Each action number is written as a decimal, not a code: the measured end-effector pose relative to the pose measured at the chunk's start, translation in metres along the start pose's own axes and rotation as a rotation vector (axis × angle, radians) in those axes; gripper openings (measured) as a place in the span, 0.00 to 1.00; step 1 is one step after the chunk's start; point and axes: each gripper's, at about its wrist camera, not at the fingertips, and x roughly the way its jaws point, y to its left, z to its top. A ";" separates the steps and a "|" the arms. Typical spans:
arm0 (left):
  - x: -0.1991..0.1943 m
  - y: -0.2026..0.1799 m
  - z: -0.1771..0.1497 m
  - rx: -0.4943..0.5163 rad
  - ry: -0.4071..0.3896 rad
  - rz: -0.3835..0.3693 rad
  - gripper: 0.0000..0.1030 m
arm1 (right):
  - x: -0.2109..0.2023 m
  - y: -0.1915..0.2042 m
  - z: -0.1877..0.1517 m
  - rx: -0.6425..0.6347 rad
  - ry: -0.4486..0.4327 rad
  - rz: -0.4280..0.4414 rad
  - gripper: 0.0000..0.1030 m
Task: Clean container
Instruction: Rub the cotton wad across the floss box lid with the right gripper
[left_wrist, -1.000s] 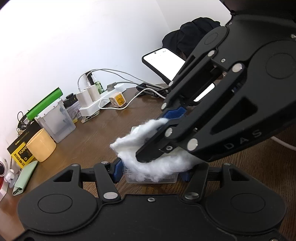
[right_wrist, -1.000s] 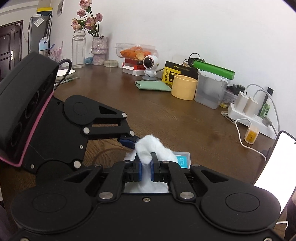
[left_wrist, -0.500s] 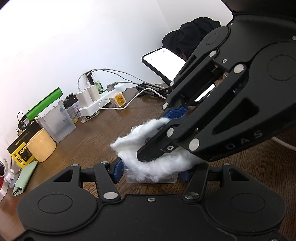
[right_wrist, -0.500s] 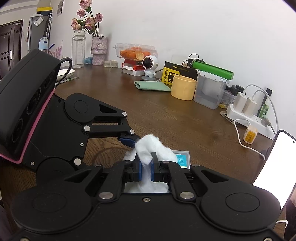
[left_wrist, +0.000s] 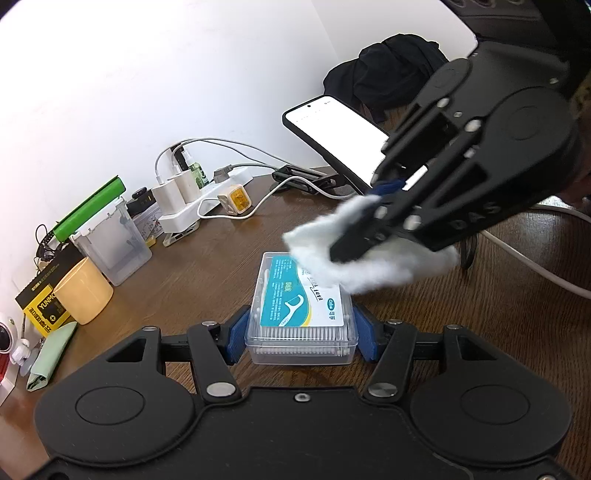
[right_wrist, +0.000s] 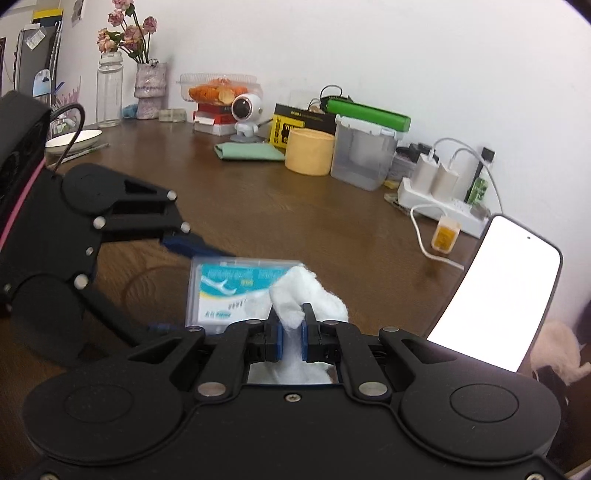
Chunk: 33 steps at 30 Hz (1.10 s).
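A small clear plastic container (left_wrist: 301, 317) of floss picks with a blue and white label lies flat on the brown table. My left gripper (left_wrist: 301, 338) is shut on its two sides. It also shows in the right wrist view (right_wrist: 229, 288). My right gripper (right_wrist: 291, 336) is shut on a wad of white cotton (right_wrist: 303, 299). In the left wrist view the cotton (left_wrist: 362, 254) touches the far right corner of the container's lid, and the right gripper (left_wrist: 354, 236) comes in from the upper right.
Along the wall stand a yellow cup (right_wrist: 310, 151), a clear box with a green lid (right_wrist: 364, 155), a white power strip with chargers (right_wrist: 439, 199) and a lit phone on a stand (right_wrist: 495, 291). A bowl (right_wrist: 72, 142), vases and a toy robot stand far left.
My right gripper has moved the cotton off the middle of the lid toward its far right corner, uncovering the label. The left gripper still holds the container.
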 end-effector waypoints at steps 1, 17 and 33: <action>0.001 0.000 0.000 0.000 0.000 0.000 0.56 | -0.001 0.001 -0.001 0.009 0.004 0.021 0.09; 0.017 0.012 0.000 -0.003 0.001 0.003 0.56 | 0.006 0.024 0.013 -0.179 -0.083 0.023 0.09; 0.017 0.014 0.001 -0.023 0.008 0.000 0.56 | 0.015 0.001 0.003 -0.594 -0.247 0.101 0.09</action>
